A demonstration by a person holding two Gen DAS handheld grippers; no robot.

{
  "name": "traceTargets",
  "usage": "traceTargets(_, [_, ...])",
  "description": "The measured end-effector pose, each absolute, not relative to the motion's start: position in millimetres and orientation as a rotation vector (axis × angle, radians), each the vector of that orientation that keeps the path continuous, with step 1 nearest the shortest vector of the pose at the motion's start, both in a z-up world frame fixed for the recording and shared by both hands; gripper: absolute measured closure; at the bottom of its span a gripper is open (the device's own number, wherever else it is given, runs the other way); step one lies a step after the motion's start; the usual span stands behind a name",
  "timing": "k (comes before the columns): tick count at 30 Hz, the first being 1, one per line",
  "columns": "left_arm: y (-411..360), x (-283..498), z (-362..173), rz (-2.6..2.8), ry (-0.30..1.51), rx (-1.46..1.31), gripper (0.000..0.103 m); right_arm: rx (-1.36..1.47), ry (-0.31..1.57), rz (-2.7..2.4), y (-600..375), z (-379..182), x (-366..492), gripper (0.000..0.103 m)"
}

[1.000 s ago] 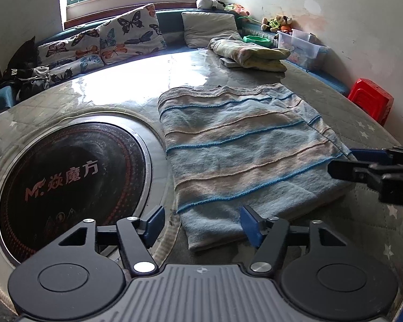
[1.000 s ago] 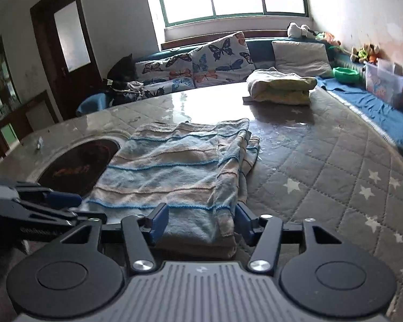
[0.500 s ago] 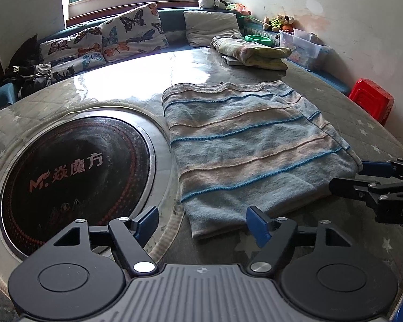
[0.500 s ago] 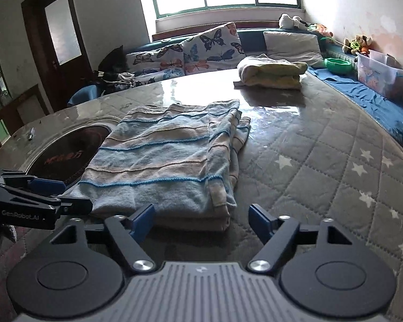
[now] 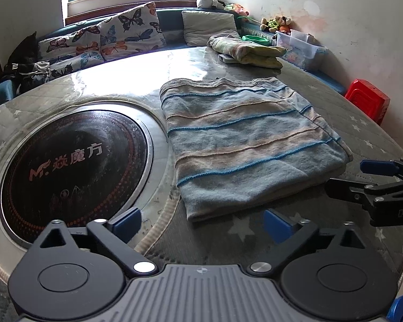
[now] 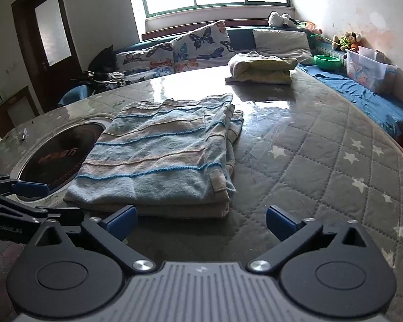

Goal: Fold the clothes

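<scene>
Striped garment [image 5: 244, 139] folded, beyond fingers [image 5: 126, 221]

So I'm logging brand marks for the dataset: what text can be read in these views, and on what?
"M 焱魔方": on the round black cooktop set in the table.
"DA", cut off: on the right tongs.
"GenRobot.AI", faint: on the left tongs.
Plastic storage box: picture only, print unreadable.

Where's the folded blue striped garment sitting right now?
The folded blue striped garment lies flat on the quilted star-patterned table, just right of the round black cooktop in the left wrist view, in front of both opening claws, with nothing between their jaws.
</scene>
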State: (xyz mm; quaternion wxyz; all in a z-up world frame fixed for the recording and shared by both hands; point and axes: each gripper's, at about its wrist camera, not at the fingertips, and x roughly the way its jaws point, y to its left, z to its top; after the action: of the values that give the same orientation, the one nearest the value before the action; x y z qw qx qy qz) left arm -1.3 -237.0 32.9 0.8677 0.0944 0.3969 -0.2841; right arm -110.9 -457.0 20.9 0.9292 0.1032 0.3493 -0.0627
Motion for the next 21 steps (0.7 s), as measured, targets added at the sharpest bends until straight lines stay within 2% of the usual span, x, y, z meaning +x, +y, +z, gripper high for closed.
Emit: traceTargets(21, [-223.6,-32.1,38.6,-0.599,0.804,0.178,0.000,0.214,0.742,-0.223,-436.3,13.8,-135.8,0.000])
